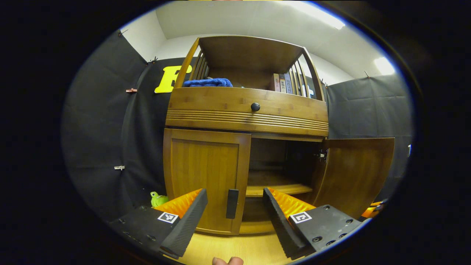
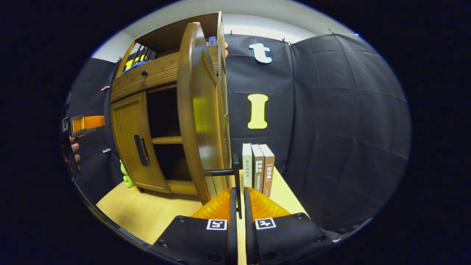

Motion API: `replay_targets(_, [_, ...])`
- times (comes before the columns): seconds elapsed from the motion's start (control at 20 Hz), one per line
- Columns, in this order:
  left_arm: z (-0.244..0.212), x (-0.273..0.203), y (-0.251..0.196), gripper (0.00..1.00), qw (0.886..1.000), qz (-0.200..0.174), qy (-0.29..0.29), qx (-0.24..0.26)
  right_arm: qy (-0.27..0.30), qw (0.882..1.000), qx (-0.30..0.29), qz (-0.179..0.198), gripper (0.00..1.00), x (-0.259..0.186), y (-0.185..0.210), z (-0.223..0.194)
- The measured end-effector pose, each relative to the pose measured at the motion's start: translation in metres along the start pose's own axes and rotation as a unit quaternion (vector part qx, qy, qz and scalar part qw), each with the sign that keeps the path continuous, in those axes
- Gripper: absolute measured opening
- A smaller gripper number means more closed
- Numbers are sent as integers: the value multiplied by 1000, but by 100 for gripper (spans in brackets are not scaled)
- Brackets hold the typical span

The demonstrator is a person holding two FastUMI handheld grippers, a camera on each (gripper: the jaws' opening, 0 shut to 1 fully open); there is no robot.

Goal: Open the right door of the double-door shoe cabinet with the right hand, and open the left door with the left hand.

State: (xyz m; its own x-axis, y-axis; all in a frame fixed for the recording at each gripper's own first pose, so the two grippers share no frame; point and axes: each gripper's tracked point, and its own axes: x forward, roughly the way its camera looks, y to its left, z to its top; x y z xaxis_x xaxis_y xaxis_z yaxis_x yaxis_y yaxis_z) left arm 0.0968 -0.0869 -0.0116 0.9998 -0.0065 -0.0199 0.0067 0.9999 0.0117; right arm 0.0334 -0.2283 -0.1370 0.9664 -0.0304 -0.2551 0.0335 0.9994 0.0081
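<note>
Right door (image 2: 197, 110) is held swung open by right gripper (image 2: 238, 206), fingers clamped on its handle (image 2: 237, 173); left gripper (image 1: 233, 217) fingers are spread, left door handle (image 1: 232, 203) framed at 12 o'clock for grasping.

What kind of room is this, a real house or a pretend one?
Probably a pretend one: a recording booth set up like a home. Black cloth hangs as the walls, and a wooden shoe cabinet stands on a pale tabletop with books and a green toy beside it.
</note>
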Motion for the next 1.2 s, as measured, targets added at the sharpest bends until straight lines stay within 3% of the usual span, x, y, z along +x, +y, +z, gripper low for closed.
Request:
replay_targets(0.15, [-7,7,-6,94,1000,-7,2,7,-14,1000,0,-22,13,-6,-11,9])
replay_targets(0.3, [-14,13,-10,92,1000,-12,6,14,-12,1000,6,-19,13,-11,-12,8])
replay_targets(0.4, [-17,17,-12,95,1000,-16,5,18,-18,999,3,-32,23,-13,-16,13])
replay_targets(0.45, [-21,20,-12,92,1000,-17,6,16,-23,999,1,-46,19,-16,-21,16])
replay_targets(0.65, [-36,39,-9,95,1000,-15,17,7,-62,993,2,-98,72,-38,-39,49])
replay_targets(0.75, [-41,51,-6,95,1000,-13,17,11,-87,992,21,-87,99,-53,-28,69])
replay_targets(0.85, [-48,64,-2,94,1000,-10,17,15,-95,992,24,-78,98,-58,-15,76])
replay_targets(1.0, [-61,85,2,92,1000,-10,20,17,-81,995,57,-28,98,-64,27,76])
replay_targets(1.2, [-78,117,9,95,1000,-7,22,21,-72,996,43,-11,98,-57,54,69])
